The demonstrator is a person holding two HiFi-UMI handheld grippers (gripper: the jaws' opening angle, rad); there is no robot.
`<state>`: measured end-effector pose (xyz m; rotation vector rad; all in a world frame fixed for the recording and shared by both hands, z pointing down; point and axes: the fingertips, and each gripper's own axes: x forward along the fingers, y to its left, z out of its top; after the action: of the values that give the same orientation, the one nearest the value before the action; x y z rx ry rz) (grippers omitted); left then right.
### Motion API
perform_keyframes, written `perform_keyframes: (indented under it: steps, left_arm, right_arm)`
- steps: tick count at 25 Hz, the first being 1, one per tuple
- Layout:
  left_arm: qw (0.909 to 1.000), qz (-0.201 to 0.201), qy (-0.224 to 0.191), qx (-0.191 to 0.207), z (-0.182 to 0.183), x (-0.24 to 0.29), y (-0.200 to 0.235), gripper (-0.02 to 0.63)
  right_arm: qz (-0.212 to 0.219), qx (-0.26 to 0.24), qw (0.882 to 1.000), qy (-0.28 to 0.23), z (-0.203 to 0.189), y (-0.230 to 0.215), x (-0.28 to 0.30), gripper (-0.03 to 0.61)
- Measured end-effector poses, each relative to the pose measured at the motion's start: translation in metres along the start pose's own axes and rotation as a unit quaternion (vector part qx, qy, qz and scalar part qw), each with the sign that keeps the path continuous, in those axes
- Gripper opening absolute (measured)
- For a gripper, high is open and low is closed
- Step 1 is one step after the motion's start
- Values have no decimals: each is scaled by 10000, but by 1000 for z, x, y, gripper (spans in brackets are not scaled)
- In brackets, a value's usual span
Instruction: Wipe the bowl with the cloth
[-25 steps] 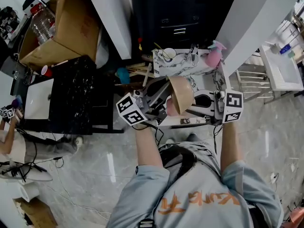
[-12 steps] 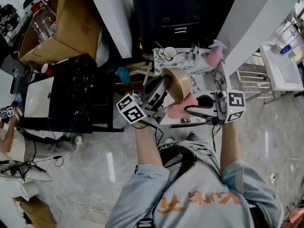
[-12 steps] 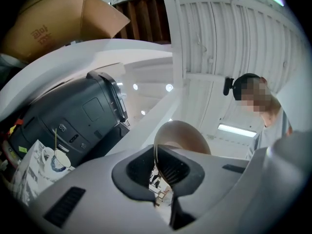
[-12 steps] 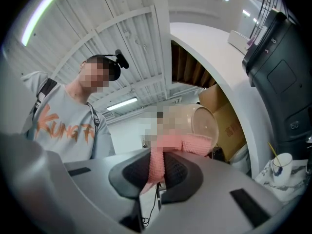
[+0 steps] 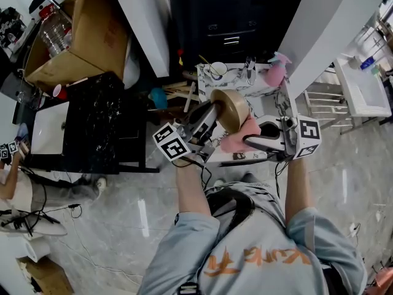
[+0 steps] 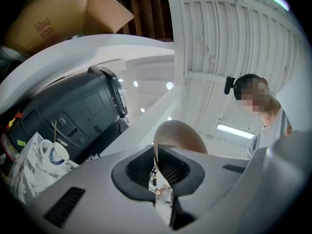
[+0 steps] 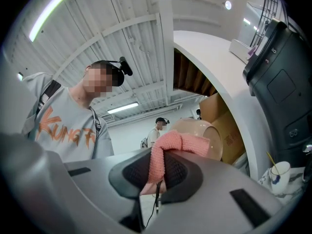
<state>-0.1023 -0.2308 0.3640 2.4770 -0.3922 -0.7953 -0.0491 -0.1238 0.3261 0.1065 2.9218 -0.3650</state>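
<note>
In the head view a tan bowl (image 5: 230,109) hangs above the small marble-patterned table (image 5: 265,88), tipped on its side. My left gripper (image 5: 212,113) is shut on its rim from the left. The left gripper view shows the thin rim (image 6: 157,156) pinched between the pads and the bowl (image 6: 183,135) rising beyond them. A pink cloth (image 5: 237,139) is clamped in my right gripper (image 5: 246,142) and lies against the bowl's lower right side. In the right gripper view the cloth (image 7: 165,152) folds over onto the bowl's outer wall (image 7: 210,132).
On the table stand a white cup (image 5: 217,70) and a pink spray bottle (image 5: 276,72). A black marble table (image 5: 92,121) and an open cardboard box (image 5: 86,29) with a water bottle (image 5: 55,26) are at the left. Another person stands beyond in the right gripper view.
The bowl has rolled and shifted slightly up and away, its outside now facing the head camera. The cloth has come out from beneath it to its lower right side.
</note>
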Motion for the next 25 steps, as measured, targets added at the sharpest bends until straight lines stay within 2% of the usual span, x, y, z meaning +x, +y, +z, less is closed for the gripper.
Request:
perform_keyframes:
  steps: [4, 7, 15, 20, 25]
  left_arm:
    - [10000, 43, 76, 7, -4, 0, 1, 34]
    - [9991, 77, 387, 166, -16, -1, 1, 34]
    - [9976, -391, 553, 104, -27, 2, -13, 33]
    - [9958, -744, 509, 165, -25, 4, -28, 34]
    - [9949, -951, 272, 208, -16, 7, -39, 34]
  right_arm:
    - [-16, -23, 9995, -314, 12, 2, -5, 49]
    - [-142, -50, 9973, -721, 27, -1, -14, 49]
    - [-832, -126, 9892, -1201, 38, -21, -30, 49]
    - [-1320, -126, 9827, -1296, 38, -38, -38, 49]
    - [-1648, -52, 9804, -1075, 28, -51, -34, 49]
